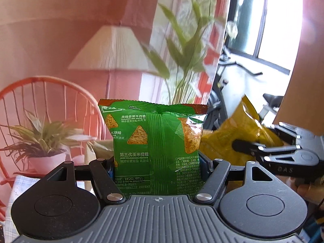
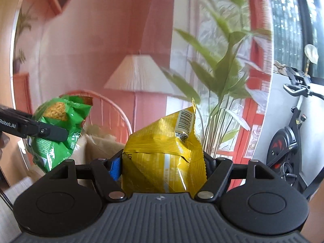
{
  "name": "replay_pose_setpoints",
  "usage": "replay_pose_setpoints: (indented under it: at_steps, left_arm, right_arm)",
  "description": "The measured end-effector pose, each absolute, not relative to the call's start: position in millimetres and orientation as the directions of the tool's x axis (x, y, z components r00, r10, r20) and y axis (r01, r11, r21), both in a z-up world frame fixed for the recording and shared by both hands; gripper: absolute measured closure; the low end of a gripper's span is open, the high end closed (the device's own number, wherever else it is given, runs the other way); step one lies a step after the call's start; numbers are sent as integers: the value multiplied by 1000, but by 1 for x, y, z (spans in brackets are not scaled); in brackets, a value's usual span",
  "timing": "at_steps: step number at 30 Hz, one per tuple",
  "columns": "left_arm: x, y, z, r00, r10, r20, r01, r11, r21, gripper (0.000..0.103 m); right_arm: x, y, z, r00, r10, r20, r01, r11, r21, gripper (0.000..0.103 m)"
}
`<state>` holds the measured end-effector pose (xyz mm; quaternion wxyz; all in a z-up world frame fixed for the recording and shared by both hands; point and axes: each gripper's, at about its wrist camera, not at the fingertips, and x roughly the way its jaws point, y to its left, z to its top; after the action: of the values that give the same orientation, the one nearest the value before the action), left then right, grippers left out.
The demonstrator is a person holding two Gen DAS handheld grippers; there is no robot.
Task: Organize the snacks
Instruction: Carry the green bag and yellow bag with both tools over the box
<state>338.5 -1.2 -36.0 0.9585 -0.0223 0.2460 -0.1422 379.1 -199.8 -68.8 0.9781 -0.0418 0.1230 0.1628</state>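
My left gripper (image 1: 157, 166) is shut on a green corn-chip bag (image 1: 156, 141) and holds it upright in the air. My right gripper (image 2: 163, 166) is shut on a yellow snack bag (image 2: 164, 158), also raised. In the left wrist view the yellow bag (image 1: 239, 135) and the right gripper's fingers (image 1: 253, 146) show at the right. In the right wrist view the green bag (image 2: 58, 129) and a left finger (image 2: 44, 131) show at the left. The two bags are side by side and apart.
A big round mirror reflects a pink room with a lamp (image 2: 139, 75), an orange wire chair (image 1: 40, 101) and plants (image 1: 42, 137). A beige paper bag (image 2: 101, 143) sits below between the grippers. An exercise bike (image 2: 287, 141) stands at right.
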Motion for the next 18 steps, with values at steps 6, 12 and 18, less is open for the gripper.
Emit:
replay_pose_setpoints:
  at_steps: [6, 12, 18]
  left_arm:
    - [361, -13, -50, 815, -201, -543, 256, 966, 26, 29]
    - [370, -24, -61, 807, -95, -583, 245, 952, 184, 29]
    - [378, -27, -68, 783, -64, -618, 257, 939, 229, 28]
  right_arm:
    - [412, -194, -80, 901, 322, -291, -346, 938, -34, 29]
    - [425, -190, -89, 888, 334, -316, -360, 933, -23, 29]
    - [428, -187, -96, 878, 339, -340, -368, 929, -25, 29]
